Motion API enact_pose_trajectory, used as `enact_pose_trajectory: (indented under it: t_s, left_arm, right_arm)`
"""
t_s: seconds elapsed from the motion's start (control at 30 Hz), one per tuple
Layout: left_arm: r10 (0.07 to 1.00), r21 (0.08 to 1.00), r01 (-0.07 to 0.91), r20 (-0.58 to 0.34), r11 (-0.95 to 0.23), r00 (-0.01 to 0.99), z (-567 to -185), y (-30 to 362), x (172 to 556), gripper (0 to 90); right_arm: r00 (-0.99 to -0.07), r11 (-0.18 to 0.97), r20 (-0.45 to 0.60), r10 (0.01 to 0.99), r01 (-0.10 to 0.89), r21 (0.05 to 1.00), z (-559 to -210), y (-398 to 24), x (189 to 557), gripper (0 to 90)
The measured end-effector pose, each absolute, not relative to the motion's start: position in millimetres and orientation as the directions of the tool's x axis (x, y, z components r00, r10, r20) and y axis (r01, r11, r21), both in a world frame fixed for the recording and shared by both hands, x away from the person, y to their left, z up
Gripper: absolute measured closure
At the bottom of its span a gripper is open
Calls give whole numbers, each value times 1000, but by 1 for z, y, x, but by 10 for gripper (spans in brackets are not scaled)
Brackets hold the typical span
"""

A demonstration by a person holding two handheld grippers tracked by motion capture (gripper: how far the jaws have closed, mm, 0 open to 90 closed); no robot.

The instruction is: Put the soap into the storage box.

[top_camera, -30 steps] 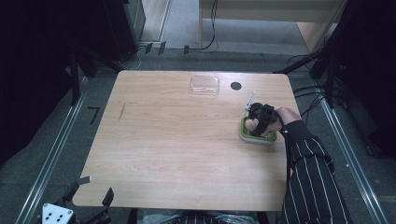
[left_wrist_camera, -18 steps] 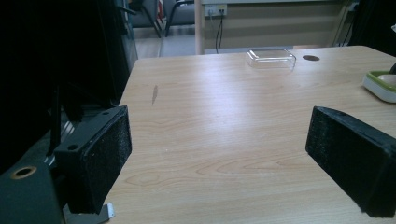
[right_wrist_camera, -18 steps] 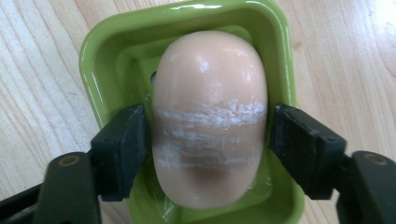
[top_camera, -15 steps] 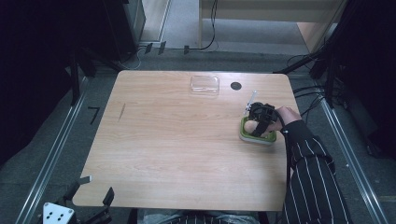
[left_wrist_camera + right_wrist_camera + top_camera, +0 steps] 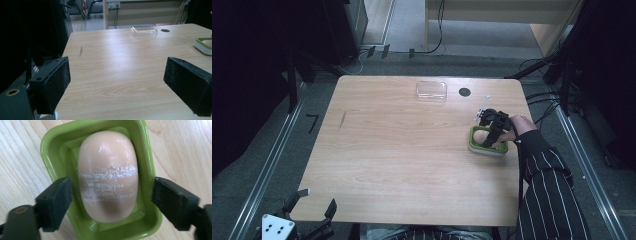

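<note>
I am holding my right tongs (image 5: pixel 111 202) spread over the green dish (image 5: pixel 50 152) near the tabletop's (image 5: pixel 412 150) right edge, jaws flanking the soap (image 5: pixel 107 175) lying inside it without touching. My left tongs (image 5: pixel 117 87) are waiting spread at the near-left corner, facing a clear lid (image 5: pixel 143 31) at the far edge.

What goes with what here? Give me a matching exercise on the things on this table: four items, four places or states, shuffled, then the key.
Items:
1. soap bar
2. clear lid
3. left gripper
4. right gripper

Places or states:
A. open, at the table's near left corner, nothing between its jaws
B. lying in the green dish
C. open, with a jaw on each side of the soap
D. alone near the table's far edge, next to a dark round hole

Pairs: 1-B, 2-D, 3-A, 4-C
</note>
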State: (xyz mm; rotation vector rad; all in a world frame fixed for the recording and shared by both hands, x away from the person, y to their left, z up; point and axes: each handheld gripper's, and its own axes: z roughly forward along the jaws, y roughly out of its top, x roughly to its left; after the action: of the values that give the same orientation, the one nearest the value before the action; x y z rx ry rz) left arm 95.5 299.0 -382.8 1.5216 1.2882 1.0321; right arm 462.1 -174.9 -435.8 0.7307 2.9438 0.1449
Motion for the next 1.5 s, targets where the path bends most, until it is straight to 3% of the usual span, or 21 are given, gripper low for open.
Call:
enact_pose_trajectory:
  t_s: [0.53, 1.5]
  left_arm:
    - [989, 959, 270, 52, -89, 142, -383, 300, 100, 72]
    - [987, 960, 267, 38, -80, 157, -384, 300, 105, 72]
  right_arm:
    - [-835, 835, -54, 547, 540, 101, -426, -160, 444, 34]
    - [-735, 746, -130, 666, 653, 129, -411, -170, 371, 38]
